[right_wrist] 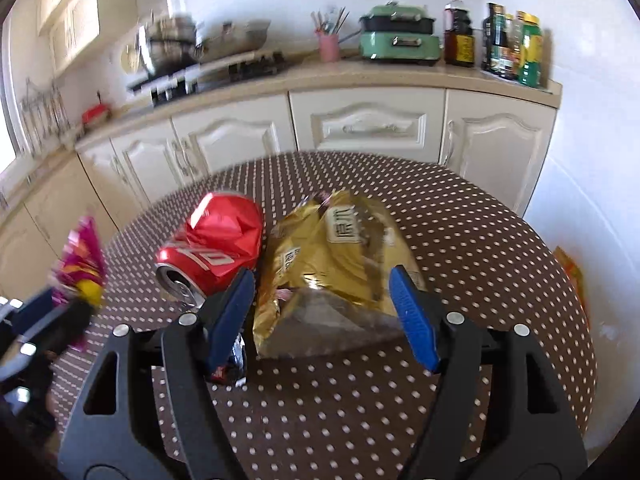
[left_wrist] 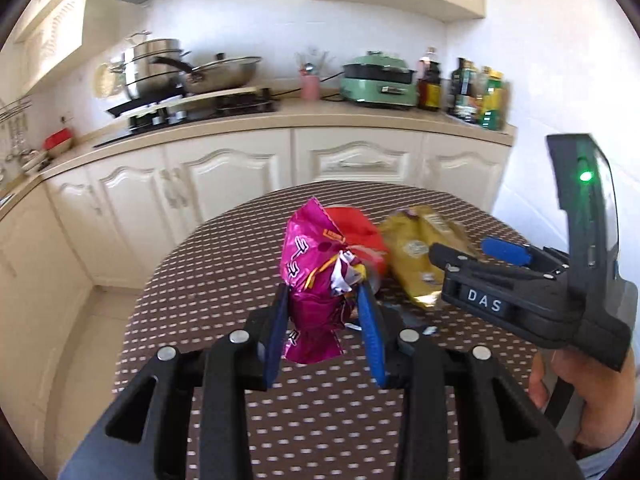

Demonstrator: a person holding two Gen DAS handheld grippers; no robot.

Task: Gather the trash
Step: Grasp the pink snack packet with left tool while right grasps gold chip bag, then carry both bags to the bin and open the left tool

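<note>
Left tool (left_wrist: 326, 328) clamps pink wrapper (left_wrist: 316, 280); right tool (right_wrist: 324, 312) wide, straddling gold bag (right_wrist: 336, 256).

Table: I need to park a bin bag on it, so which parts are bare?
Bare: the table right of the gold bag, its far edge, and the near strip. Crowded: the centre, where the red can touches that bag.

Left claw (left_wrist: 326, 312) clamped tight, lifted; right claw (right_wrist: 324, 312) spread wide, low.
</note>
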